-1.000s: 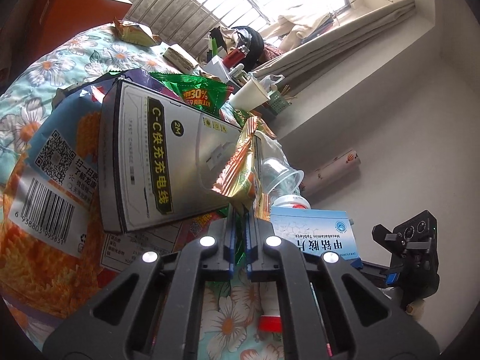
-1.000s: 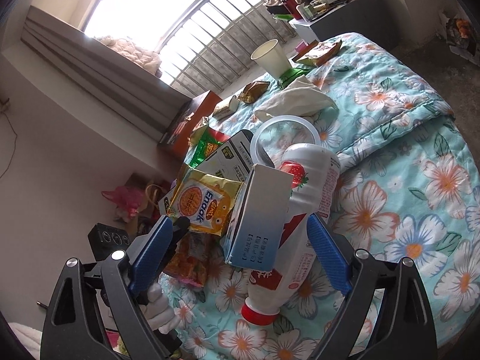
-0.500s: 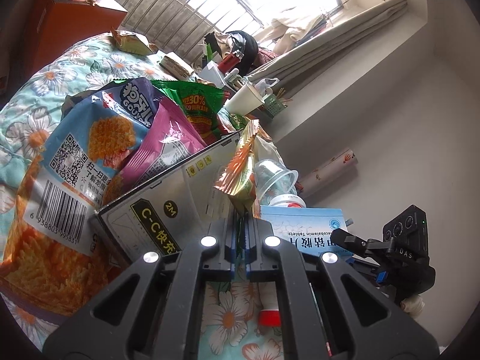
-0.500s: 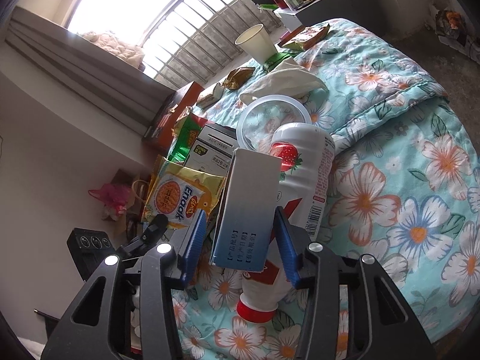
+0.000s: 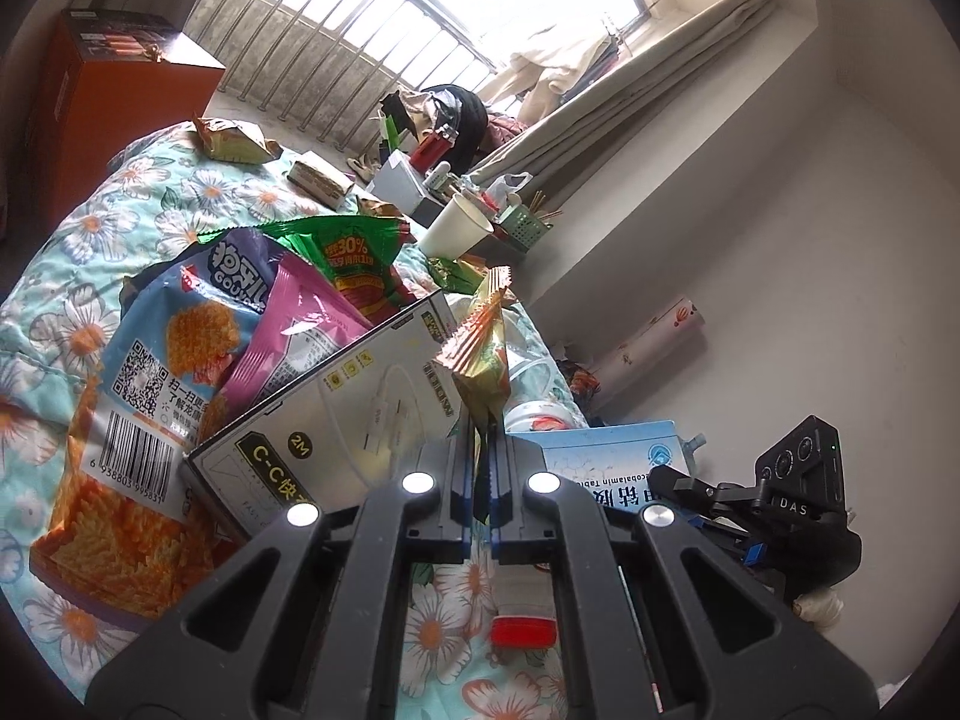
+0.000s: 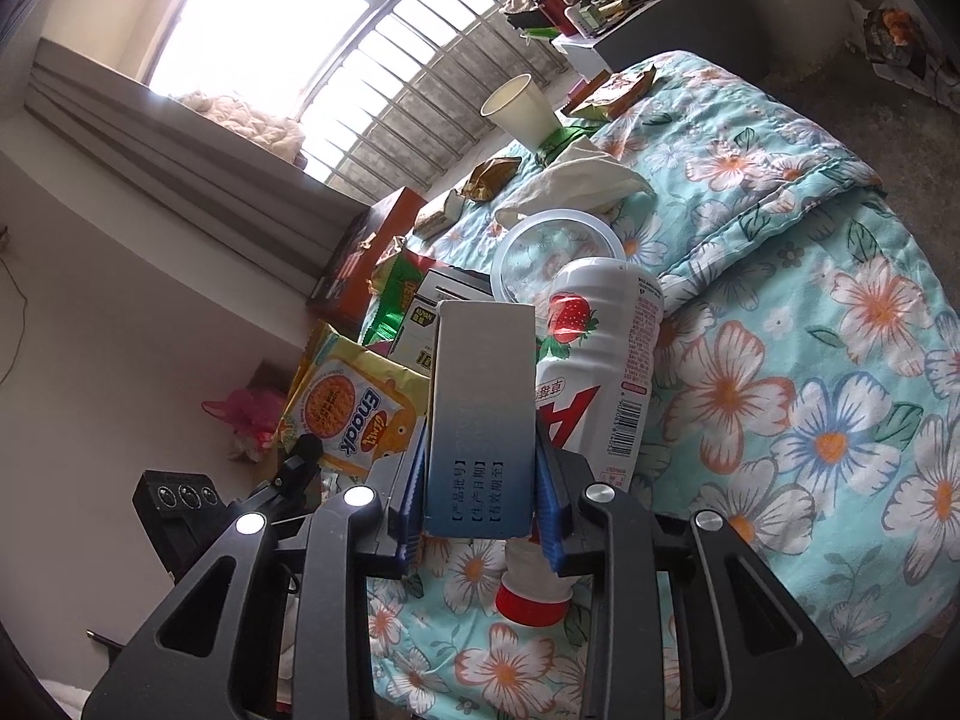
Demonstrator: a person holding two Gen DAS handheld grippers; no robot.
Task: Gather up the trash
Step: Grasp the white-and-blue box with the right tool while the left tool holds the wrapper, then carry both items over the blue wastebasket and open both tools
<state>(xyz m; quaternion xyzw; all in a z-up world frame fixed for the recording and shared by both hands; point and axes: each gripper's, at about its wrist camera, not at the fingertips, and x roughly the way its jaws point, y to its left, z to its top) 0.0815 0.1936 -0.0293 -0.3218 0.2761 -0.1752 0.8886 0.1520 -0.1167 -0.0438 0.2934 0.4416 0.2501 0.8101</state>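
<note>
On the floral quilt [image 5: 150,204], a blue-and-orange snack bag [image 5: 138,420] is seen furthest left, with a grey cable box [image 5: 336,414] leaning beside it. A gold noodle-snack wrapper [image 5: 483,354] is pinched upright in the closed jaws of the left gripper [image 5: 478,480]. To its right, a blue tablet box [image 6: 483,414] is clamped by the right gripper [image 6: 480,516], whose jaws have just been closing; a strawberry milk bottle [image 6: 600,372] lies just beside it.

One bottle [image 6: 600,360]; two boxes [image 6: 483,420] [image 5: 336,420] (cardboard)
</note>
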